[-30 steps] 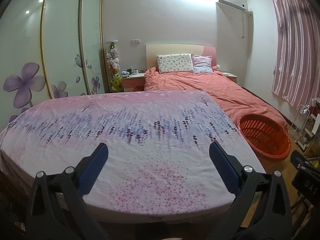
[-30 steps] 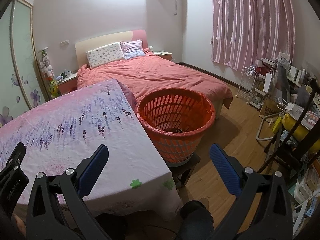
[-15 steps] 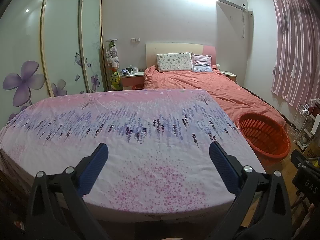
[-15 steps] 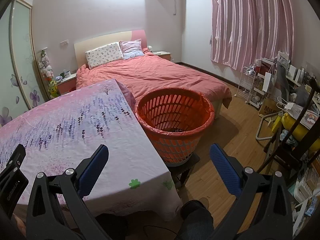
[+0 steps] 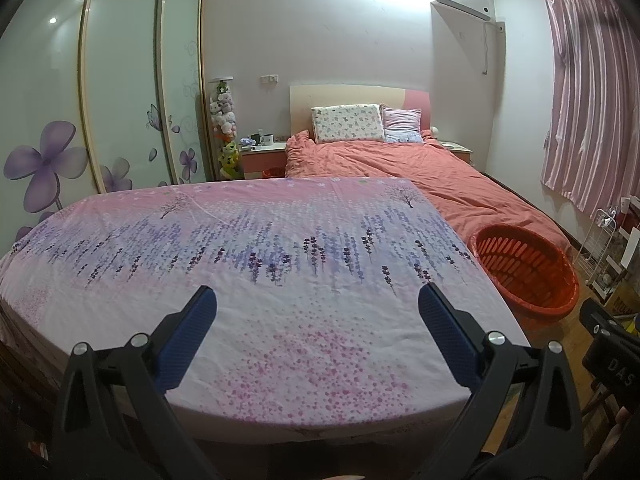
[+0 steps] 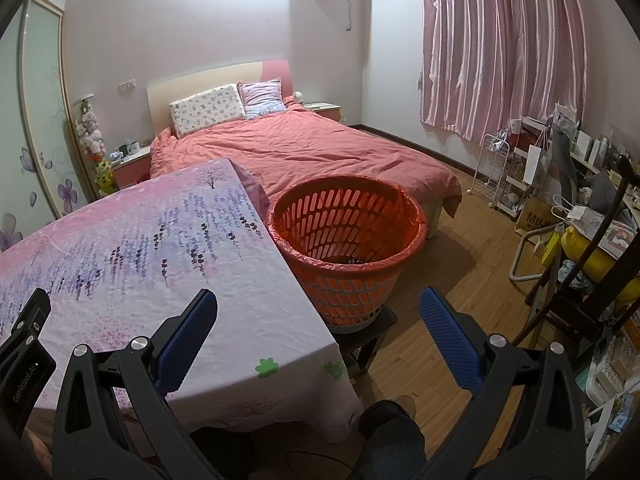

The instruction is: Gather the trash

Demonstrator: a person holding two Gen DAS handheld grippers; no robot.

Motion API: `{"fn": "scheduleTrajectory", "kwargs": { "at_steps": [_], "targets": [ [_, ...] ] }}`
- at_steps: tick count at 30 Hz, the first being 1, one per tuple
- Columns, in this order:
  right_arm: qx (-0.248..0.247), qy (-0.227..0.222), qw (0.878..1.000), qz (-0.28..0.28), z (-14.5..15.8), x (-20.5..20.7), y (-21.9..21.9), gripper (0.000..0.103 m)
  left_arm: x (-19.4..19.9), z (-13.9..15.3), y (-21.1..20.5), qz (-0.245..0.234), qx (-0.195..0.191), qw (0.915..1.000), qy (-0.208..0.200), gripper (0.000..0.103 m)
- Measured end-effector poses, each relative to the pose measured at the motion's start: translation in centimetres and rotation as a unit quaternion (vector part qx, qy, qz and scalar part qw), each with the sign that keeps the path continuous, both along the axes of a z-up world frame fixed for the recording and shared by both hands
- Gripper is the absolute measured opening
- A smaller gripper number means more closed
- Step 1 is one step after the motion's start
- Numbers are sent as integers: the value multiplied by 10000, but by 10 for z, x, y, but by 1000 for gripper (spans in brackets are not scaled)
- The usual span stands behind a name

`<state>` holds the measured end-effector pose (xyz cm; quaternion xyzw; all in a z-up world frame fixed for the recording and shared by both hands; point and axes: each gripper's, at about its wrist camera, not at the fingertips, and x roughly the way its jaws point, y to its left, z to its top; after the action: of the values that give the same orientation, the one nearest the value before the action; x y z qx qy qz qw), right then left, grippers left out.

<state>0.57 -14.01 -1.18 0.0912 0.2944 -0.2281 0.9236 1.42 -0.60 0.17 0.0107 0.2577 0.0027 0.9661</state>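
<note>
beside the right edge of the cloth-covered surface (image 6: 132, 264) stands an orange basket (image 6: 348, 240), round and slatted, lined with a thin orange-red bag whose rim folds over the top. it sits on a low dark stool (image 6: 368, 336) on the wooden floor (image 6: 460, 280). deep at the bottom of the basket lies a small dark patterned scrap, too dim to tell what it is; the rest of the inside looks bare. in the left wrist view the same basket (image 5: 524, 268) shows off to the right, past the surface's edge.

the surface carries a pink and lilac cloth printed with lavender stalks and tiny blossoms, and no loose trash shows on it in either view.

the left hand-held gripper (image 5: 318, 300) hovers above the near part of the surface, its blue-padded fingers spread wide with nothing between them. the right hand-held gripper (image 6: 318, 304) hangs over the surface's near right corner, likewise spread wide and pinching nothing; the basket lies just ahead of it, between the lines of its two fingers and near the tips.

behind the surface stretches a bed (image 6: 320, 148) with a salmon quilt and two pillows, pink curtains (image 6: 512, 52) hang at the right, and a cluttered shelf (image 6: 592, 168) lines the right wall.
</note>
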Motion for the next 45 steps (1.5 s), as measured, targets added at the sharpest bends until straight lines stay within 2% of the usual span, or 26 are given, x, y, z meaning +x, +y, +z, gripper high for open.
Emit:
{"fn": "scheduleTrajectory", "kwargs": {
  "at_steps": [45],
  "targets": [
    [2,16,10000,-17,0,-2,-1,100,-4,-6,-7,-55,-8,10000,63,99]
  ]
}}
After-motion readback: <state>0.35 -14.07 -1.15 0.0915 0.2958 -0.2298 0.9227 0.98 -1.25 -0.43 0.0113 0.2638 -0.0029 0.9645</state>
